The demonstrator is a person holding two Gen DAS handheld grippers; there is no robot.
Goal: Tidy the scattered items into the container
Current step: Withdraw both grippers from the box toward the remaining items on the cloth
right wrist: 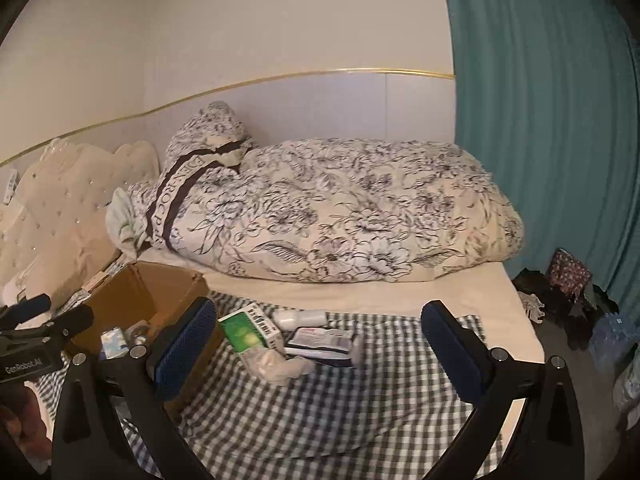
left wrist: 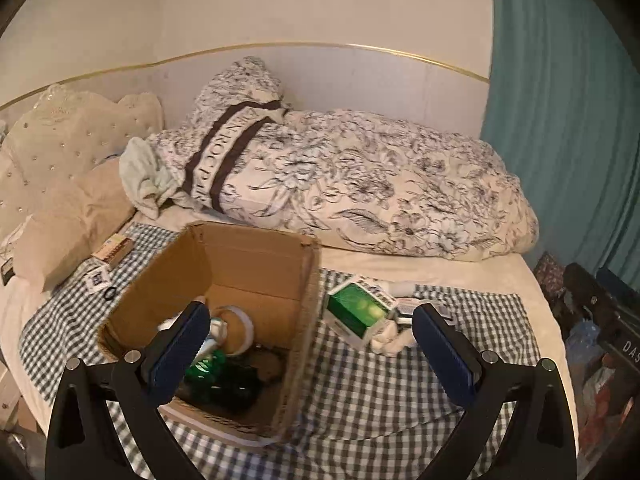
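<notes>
Brown corrugated cardboard box, open-topped, standing on the grey-and-white checked cloth spread over the cream mattress. Contents, seen from the left wrist view: a white tape roll, a green translucent item and dark pieces low in the box, too shadowed to name.

Left of the box, on the cloth's edge: a flat tan-and-brown carton, a small white printed packet and a small black ring, all outside the container.

Left gripper: black frame, blue ribbed pads, jaws spread wide, nothing between them. Its left finger overlaps the box opening; whether it touches the contents cannot be told.

Right of the box, just beside its wall: a green-and-white printed carton, tilted on a crumpled white cloth bundle. Behind these, in the right wrist view, a white plastic bottle lying on its side and a flat white pouch with dark edging; its printing is blurred.

Right gripper: same build, jaws wide apart, empty, held above the checked cloth before that cluster. Its left finger covers part of the box's near corner.

Background: rolled floral-print duvet along the wall, teal curtain at right.
</notes>
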